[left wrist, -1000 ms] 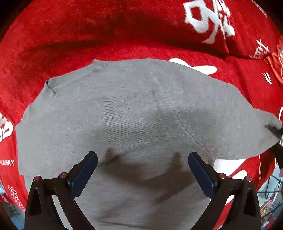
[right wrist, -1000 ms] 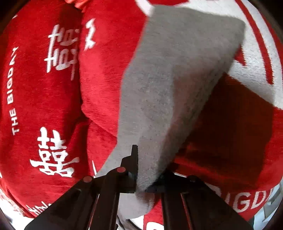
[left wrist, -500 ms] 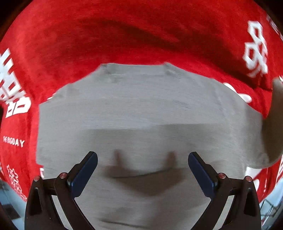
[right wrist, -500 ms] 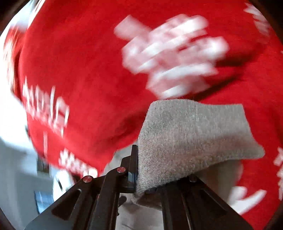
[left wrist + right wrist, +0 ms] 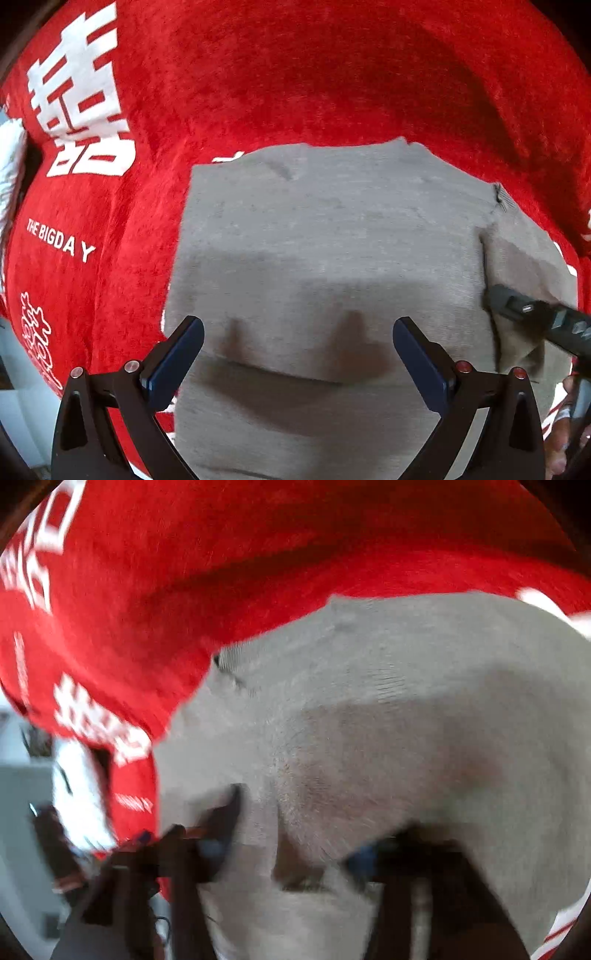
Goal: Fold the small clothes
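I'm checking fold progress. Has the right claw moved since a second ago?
Yes. The right claw has come inward from the blanket side, laying the garment's flap over its body.

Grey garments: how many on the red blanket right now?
1. One grey garment lies spread on the red blanket, its right side folded inward. Anything beneath it would be hidden.

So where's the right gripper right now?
In the left wrist view the right gripper enters from the right edge, its tip at the folded flap on the right side of the grey garment, which lies on the red blanket.
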A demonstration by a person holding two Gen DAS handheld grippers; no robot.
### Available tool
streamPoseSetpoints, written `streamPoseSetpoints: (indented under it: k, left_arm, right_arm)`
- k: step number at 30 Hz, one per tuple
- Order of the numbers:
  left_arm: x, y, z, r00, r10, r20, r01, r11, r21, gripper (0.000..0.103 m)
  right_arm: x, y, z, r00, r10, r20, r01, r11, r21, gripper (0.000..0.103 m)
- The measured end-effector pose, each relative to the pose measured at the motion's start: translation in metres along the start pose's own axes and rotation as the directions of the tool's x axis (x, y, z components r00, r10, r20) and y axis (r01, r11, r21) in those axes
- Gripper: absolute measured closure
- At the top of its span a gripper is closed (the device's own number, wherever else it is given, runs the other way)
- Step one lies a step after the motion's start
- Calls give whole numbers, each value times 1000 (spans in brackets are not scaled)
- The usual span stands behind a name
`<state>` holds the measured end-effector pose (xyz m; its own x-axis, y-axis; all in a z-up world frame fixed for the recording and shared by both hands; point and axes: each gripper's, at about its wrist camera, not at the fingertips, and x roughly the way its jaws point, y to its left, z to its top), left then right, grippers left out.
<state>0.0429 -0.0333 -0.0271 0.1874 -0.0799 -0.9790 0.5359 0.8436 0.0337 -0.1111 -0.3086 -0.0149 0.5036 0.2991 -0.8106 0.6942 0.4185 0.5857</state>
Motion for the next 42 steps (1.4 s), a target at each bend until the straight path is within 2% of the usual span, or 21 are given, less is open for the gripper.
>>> streamPoseSetpoints:
  k: [3, 5, 6, 8, 10, 14, 17, 19, 21, 23, 26, 30, 33, 35, 36, 37, 38, 39, 40, 41, 42]
  left_arm:
    - [3, 9, 5, 999, -49, -6, 49, 999, -20, 1]
    - [5, 14, 7, 995, -100, -8, 99, 994, -39, 1]
    - [5, 17, 9, 991, -133, -7, 133, 990, -52, 1]
    - [3, 24, 12, 979, -206, 0, 205, 976, -76, 1]
    - [0, 28, 13, 967, -254, 13, 255, 963, -92, 1]
    - [-1, 44, 17, 946, -322, 35, 323, 937, -133, 1]
    - [3, 55, 18, 929, -369, 34, 369, 911, -184, 1]
    - [10, 60, 17, 924, -383, 20, 378, 900, -220, 1]
    - [14, 59, 14, 925, -381, 1, 371, 900, -231, 1]
    - [17, 53, 11, 922, -386, -12, 374, 901, -220, 1]
    - [20, 42, 9, 919, -394, -27, 383, 904, -189, 1]
    - [26, 29, 8, 910, -411, -55, 396, 901, -179, 1]
    - [29, 22, 9, 907, -417, -65, 402, 901, -165, 1]
    - [29, 19, 12, 903, -425, -69, 411, 899, -154, 1]
    - [28, 16, 14, 900, -430, -68, 417, 897, -149, 4]
    - [27, 14, 15, 899, -434, -64, 422, 895, -142, 19]
    - [28, 11, 17, 895, -440, -69, 429, 893, -134, 28]
    - [29, 8, 19, 892, -444, -83, 433, 893, -127, 54]
    - [32, 5, 21, 883, -459, -96, 447, 886, -123, 89]
    - [34, 3, 22, 877, -469, -105, 456, 881, -122, 95]
    - [33, 3, 22, 876, -471, -101, 459, 880, -121, 95]
  right_arm:
    - [-20, -18, 5, 995, -37, 92, 27, 994, 104, 36]
    - [-24, -25, 13, 991, -48, 125, 27, 985, 171, 69]
    - [-23, -25, 16, 990, -61, 124, 39, 984, 173, 96]
    - [-20, -7, 21, 988, -71, 139, 57, 993, 102, 96]
    - [-12, 24, 20, 990, -55, 134, 62, 997, -50, 96]
    - [30, 88, -8, 1000, -31, -4, 28, 951, -308, 92]
    - [61, 103, -33, 990, -81, -116, 32, 926, -376, 87]
    - [75, 101, -45, 979, -98, -177, 26, 929, -370, 63]
    - [76, 96, -54, 975, -103, -197, 26, 933, -358, 52]
    - [61, 82, -61, 977, -99, -189, 27, 935, -353, 52]
    - [37, 56, -67, 979, -100, -179, 44, 955, -293, 52]
    - [-15, -24, -75, 989, -63, -132, 61, 998, -20, 52]
    - [-42, -73, -84, 999, -15, -42, 23, 976, 217, 52]
    - [-53, -101, -89, 999, 16, 31, -26, 934, 357, 52]
    - [-58, -115, -91, 997, 29, 67, -55, 904, 423, 52]
    - [-59, -124, -93, 995, 41, 96, -82, 879, 470, 52]
    - [-60, -131, -94, 990, 58, 125, -114, 855, 506, 53]
    - [-60, -135, -94, 987, 67, 148, -136, 839, 527, 75]
    - [-61, -137, -93, 986, 54, 159, -131, 838, 529, 97]
    - [-62, -136, -90, 989, 30, 145, -102, 850, 518, 97]
    - [-64, -133, -88, 990, 17, 137, -82, 867, 491, 97]
